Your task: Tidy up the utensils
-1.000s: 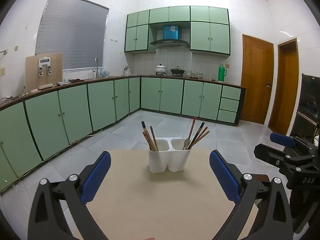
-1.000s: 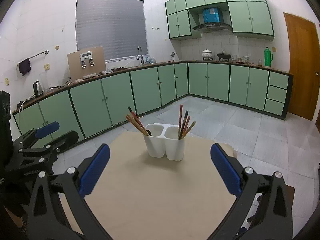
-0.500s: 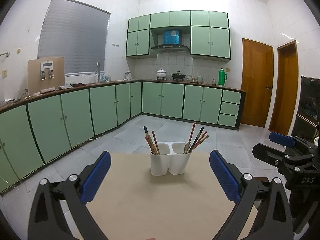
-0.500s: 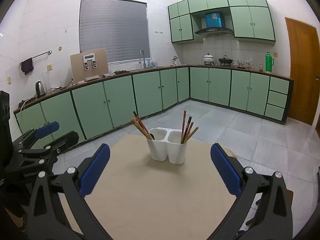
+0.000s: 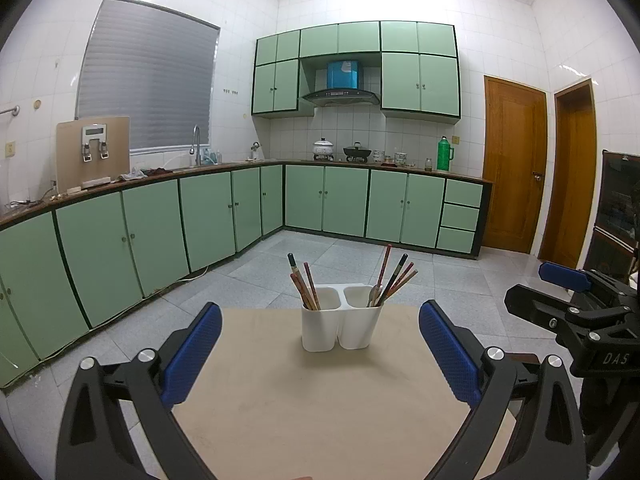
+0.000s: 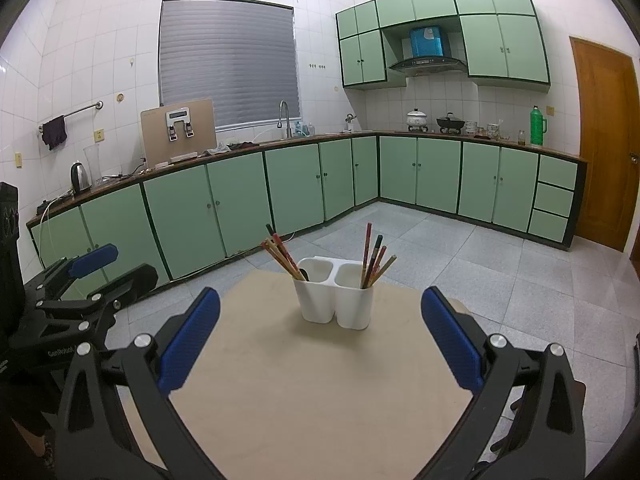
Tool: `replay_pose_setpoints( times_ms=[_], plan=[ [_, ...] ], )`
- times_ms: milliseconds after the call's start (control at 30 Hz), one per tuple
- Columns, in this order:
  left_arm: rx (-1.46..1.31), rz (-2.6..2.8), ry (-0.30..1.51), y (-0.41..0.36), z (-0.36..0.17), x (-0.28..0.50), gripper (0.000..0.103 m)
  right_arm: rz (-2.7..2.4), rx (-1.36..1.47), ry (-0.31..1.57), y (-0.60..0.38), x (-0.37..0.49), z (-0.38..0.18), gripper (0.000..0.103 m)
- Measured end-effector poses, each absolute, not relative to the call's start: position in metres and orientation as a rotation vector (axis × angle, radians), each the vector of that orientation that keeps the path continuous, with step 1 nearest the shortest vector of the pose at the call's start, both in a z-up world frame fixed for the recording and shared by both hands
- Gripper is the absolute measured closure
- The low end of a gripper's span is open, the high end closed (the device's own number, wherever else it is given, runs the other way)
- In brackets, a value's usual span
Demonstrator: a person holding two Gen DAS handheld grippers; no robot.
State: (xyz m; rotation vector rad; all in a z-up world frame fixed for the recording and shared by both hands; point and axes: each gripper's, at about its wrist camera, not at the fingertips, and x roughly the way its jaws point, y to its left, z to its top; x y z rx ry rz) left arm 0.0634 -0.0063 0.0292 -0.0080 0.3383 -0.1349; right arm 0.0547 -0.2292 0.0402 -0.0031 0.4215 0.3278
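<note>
Green-cabinet kitchen surrounds a beige round table (image 5: 320, 400), where a white plastic two-compartment utensil holder (image 5: 340, 326) stands near the far edge. Reddish-brown chopsticks (image 5: 305, 286) lean in each compartment. Left tongs (image 5: 320, 354) and right tongs (image 6: 320, 344) hover short of it, both spread wide, gripping nothing.
</note>
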Motion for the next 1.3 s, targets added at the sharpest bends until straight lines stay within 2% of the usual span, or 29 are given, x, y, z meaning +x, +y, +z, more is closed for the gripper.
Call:
replay_pose_setpoints(
  times_ms=[1300],
  plan=[
    [-0.004, -0.133, 0.348, -0.002, 0.0317, 0.0661, 0.006, 0.323, -0.011, 0.426, -0.231, 0.0569, 0.0408, 0.005]
  ],
)
